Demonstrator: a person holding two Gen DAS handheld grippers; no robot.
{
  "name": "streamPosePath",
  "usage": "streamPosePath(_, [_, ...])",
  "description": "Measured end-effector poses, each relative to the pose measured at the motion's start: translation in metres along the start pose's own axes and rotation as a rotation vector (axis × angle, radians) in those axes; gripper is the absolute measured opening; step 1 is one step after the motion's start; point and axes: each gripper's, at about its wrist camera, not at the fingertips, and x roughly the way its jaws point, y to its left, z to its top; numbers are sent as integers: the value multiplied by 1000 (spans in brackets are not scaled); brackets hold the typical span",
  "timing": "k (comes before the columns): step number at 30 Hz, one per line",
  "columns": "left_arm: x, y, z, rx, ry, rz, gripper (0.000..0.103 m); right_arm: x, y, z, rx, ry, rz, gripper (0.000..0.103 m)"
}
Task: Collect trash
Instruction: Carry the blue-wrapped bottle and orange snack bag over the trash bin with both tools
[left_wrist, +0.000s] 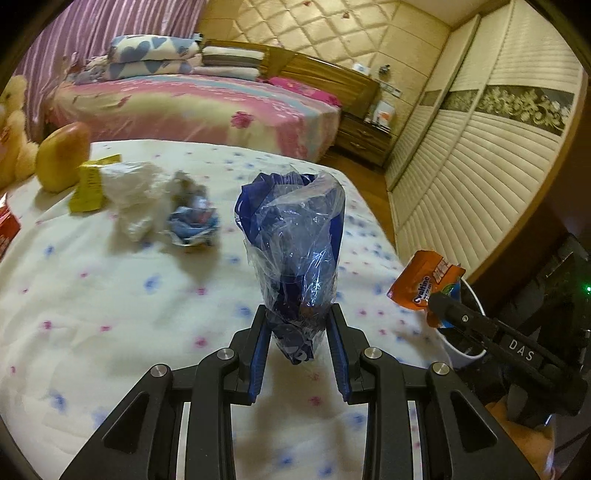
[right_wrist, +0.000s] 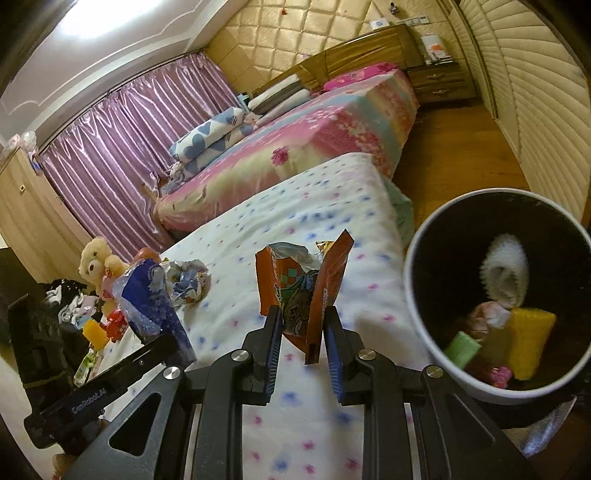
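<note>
My left gripper (left_wrist: 299, 317) is shut on a blue and clear plastic bag (left_wrist: 295, 236), held upright above the white flowered bedspread (left_wrist: 110, 302); the bag also shows in the right wrist view (right_wrist: 147, 295). My right gripper (right_wrist: 301, 317) is shut on an orange Ovaltine wrapper (right_wrist: 295, 284), held just left of the white-rimmed trash bin (right_wrist: 410, 295). The wrapper also shows in the left wrist view (left_wrist: 424, 284). The bin holds several pieces of trash. A crumpled white plastic bag (left_wrist: 136, 192) and a crumpled blue-white wrapper (left_wrist: 192, 218) lie on the bedspread.
A mango-like fruit (left_wrist: 62, 158), a yellow packet (left_wrist: 88, 184) and a red packet (left_wrist: 7, 229) lie at the left of the bedspread. A plush bear (right_wrist: 96, 258) sits at the far left. A second bed (right_wrist: 295, 136), a nightstand (right_wrist: 439, 81) and wardrobe doors (left_wrist: 480, 155) stand behind.
</note>
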Motion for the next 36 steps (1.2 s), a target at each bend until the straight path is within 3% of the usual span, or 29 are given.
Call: streamPosePath(36, [72,-91,14,196,82,-83,29,-61,-88,-6,125,-89,-154,23])
